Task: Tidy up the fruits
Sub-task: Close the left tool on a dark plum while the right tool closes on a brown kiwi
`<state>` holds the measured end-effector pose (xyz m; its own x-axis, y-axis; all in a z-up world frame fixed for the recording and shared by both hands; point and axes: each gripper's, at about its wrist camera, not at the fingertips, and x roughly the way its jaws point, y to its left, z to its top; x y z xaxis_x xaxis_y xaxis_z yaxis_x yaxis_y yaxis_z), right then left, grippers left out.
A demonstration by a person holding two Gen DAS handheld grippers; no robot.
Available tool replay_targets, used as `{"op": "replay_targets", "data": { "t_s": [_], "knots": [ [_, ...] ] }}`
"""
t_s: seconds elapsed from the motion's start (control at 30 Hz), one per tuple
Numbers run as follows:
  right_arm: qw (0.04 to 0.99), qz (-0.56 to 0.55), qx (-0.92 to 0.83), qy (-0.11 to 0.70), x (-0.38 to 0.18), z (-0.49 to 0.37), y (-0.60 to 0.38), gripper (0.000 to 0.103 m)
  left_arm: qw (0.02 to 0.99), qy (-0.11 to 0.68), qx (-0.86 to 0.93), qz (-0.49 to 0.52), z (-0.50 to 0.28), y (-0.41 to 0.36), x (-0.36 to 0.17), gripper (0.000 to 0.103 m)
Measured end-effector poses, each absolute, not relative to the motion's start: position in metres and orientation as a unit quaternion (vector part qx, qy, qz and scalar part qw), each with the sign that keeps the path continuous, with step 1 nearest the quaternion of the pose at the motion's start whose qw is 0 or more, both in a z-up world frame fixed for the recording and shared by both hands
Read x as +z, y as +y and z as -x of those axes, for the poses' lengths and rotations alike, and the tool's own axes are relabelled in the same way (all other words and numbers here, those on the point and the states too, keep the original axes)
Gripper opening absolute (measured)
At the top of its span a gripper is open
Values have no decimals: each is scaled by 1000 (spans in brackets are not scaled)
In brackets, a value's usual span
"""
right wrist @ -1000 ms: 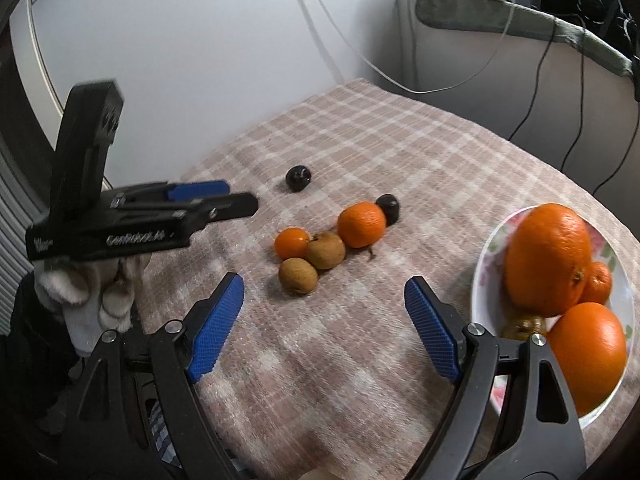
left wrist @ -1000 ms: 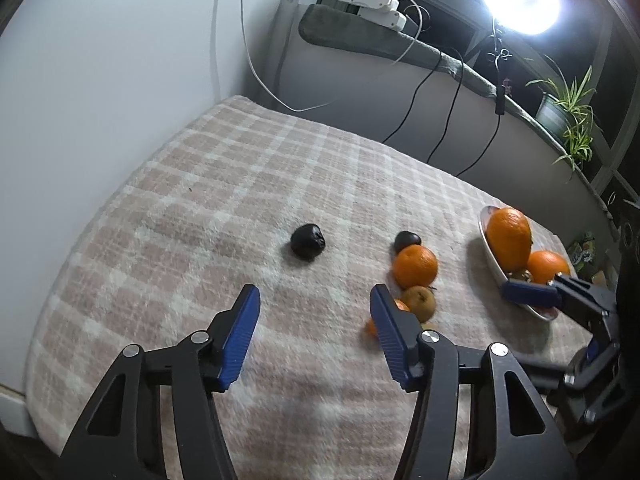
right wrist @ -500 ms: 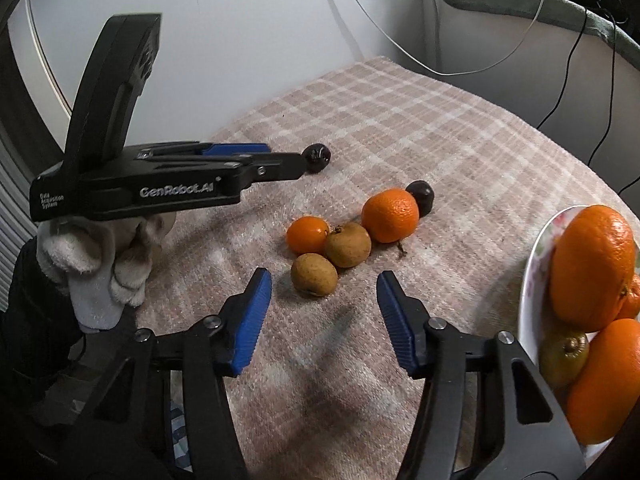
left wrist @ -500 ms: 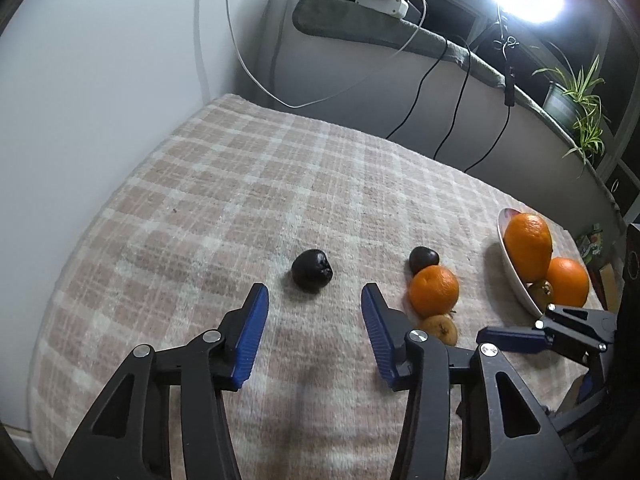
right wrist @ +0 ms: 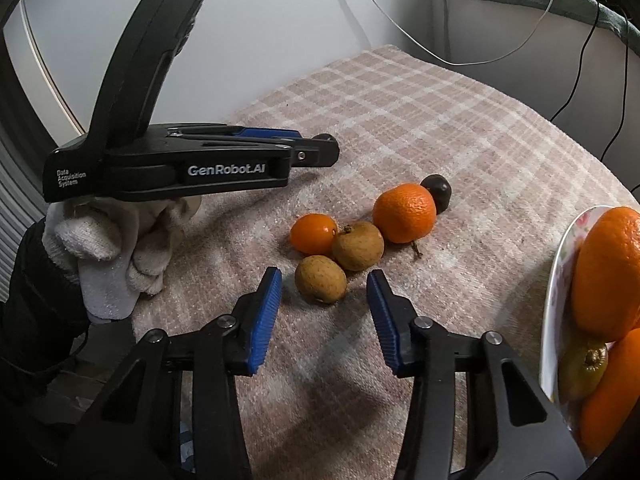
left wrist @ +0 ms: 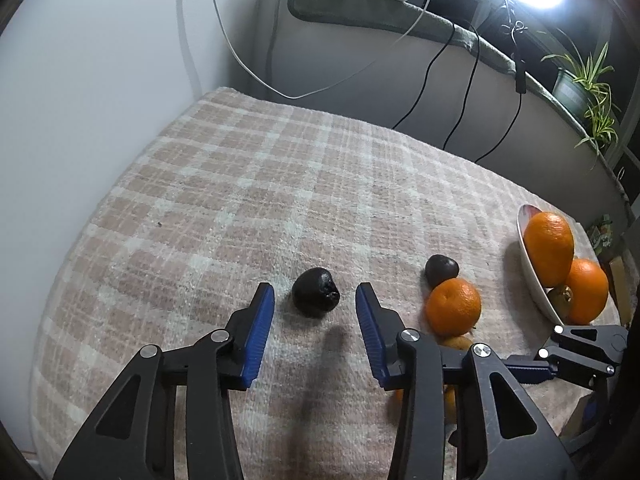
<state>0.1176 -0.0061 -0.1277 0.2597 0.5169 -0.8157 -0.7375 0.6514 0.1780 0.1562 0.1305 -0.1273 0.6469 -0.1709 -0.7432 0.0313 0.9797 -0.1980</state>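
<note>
Blue-padded fingers of the left gripper stood to either side of a wrinkled black fruit on the pink checked blanket; the jaws were closing, the pads not yet touching it. The right gripper was closing likewise around a brown round fruit that lay between its tips, with a gap on each side. Just behind that fruit sat a second brown fruit, touching a small orange and a larger mandarin, with a dark fruit behind the mandarin. At the right edge, a white bowl held big oranges and a greenish-brown fruit. A white-gloved hand gripped the left tool.
</note>
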Motion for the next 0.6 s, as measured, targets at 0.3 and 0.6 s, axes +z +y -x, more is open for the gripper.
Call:
{"op": "replay_targets", "data": {
  "t_s": [0.3,0.6],
  "knots": [
    [782,126,399,463,-133,-120,-3,41,901,424,-52,77,-164,130,-131,34],
    [781,126,396,466,-134,-123,-1,29,899,429,-53,67,-166,128,-134,24]
  ]
}}
